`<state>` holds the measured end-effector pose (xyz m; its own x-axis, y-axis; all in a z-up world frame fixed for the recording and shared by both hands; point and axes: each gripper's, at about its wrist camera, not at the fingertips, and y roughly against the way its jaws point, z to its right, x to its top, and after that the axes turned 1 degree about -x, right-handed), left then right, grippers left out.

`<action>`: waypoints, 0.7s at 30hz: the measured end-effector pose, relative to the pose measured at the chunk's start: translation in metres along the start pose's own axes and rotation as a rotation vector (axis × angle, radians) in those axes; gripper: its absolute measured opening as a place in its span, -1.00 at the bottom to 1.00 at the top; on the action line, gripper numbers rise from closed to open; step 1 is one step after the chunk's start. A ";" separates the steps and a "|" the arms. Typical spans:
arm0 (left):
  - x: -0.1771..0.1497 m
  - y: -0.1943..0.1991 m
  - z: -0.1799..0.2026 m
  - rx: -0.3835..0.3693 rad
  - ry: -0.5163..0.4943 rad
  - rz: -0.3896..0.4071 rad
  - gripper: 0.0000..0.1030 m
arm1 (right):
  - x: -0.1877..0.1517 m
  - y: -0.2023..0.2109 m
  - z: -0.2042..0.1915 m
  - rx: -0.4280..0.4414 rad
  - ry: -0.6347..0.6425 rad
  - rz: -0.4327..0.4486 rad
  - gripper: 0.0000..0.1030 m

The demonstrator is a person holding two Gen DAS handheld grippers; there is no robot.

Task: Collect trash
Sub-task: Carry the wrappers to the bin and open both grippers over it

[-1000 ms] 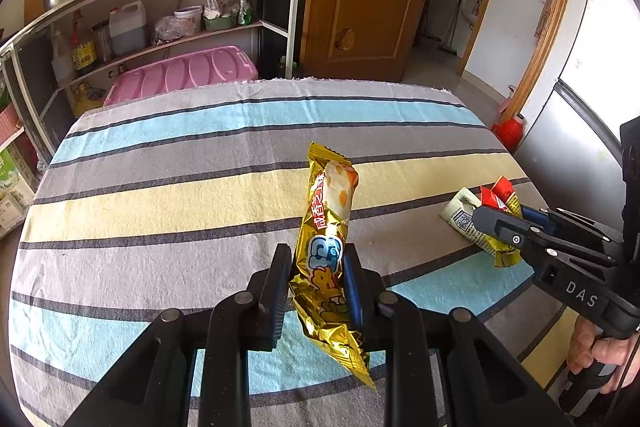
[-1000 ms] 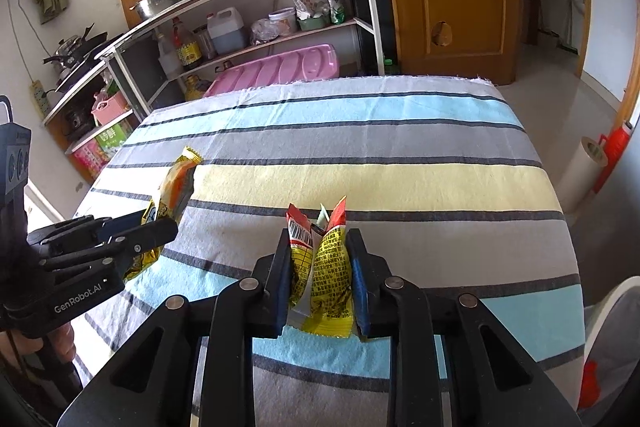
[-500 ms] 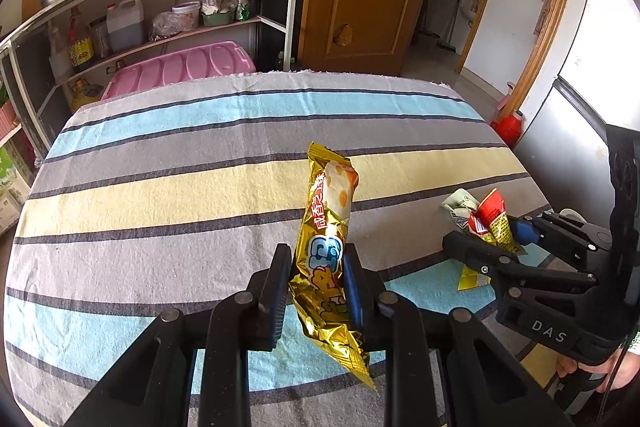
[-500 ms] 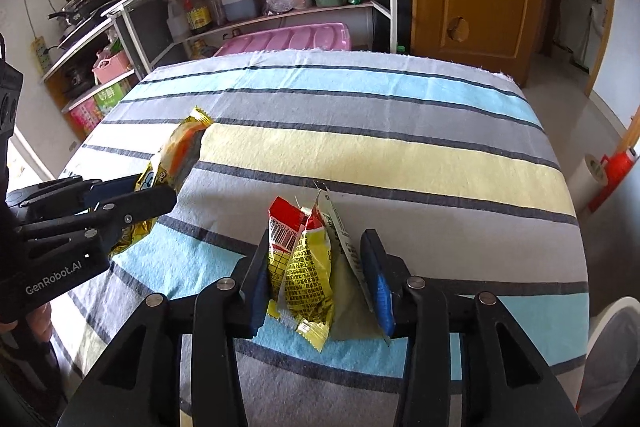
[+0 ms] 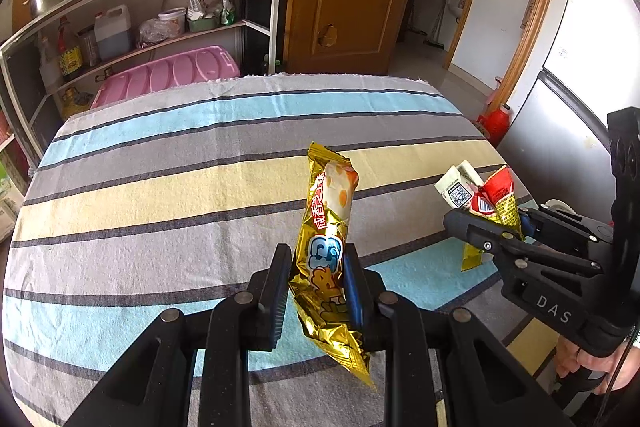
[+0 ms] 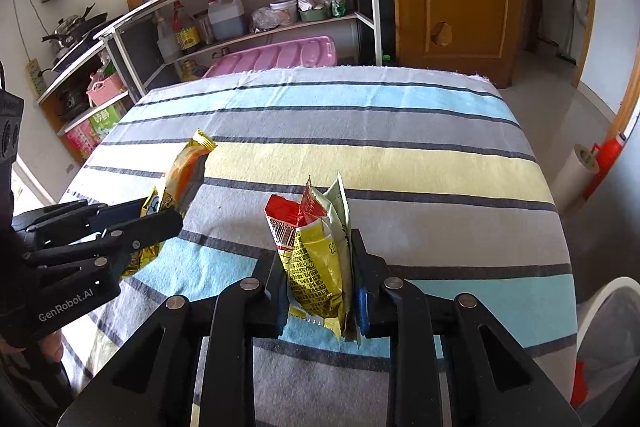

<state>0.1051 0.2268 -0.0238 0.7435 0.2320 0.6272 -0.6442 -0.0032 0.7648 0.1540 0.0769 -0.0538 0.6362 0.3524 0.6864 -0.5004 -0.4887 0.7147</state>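
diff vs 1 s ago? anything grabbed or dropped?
Nothing grabbed or dropped. The right gripper has lifted its red-yellow wrappers a little off the cloth and tilted them. The left gripper stays shut on the gold wrapper, hardly moved.

We see a table [image 5: 168, 187] covered edge to edge by a striped cloth [image 6: 360, 163] with bands of grey, light blue and pale yellow divided by thin dark lines. The cloth lies flat, its frayed white far edge at the table's rim.
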 end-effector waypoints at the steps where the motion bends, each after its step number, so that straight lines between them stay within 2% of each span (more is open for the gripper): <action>1: 0.001 0.001 0.003 -0.004 -0.003 0.002 -0.50 | 0.000 0.004 0.001 0.001 -0.006 0.008 -0.50; 7: 0.004 0.015 0.026 -0.027 -0.040 0.026 -0.50 | -0.007 0.035 0.013 0.003 -0.051 0.052 -0.50; 21: 0.006 0.044 0.107 -0.097 -0.163 0.084 -0.50 | -0.028 0.119 0.057 -0.095 -0.130 0.163 -0.50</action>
<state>0.1004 0.1237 0.0297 0.7009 0.0742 0.7094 -0.7133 0.0800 0.6963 0.1104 -0.0368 0.0045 0.6096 0.1660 0.7752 -0.6521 -0.4510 0.6094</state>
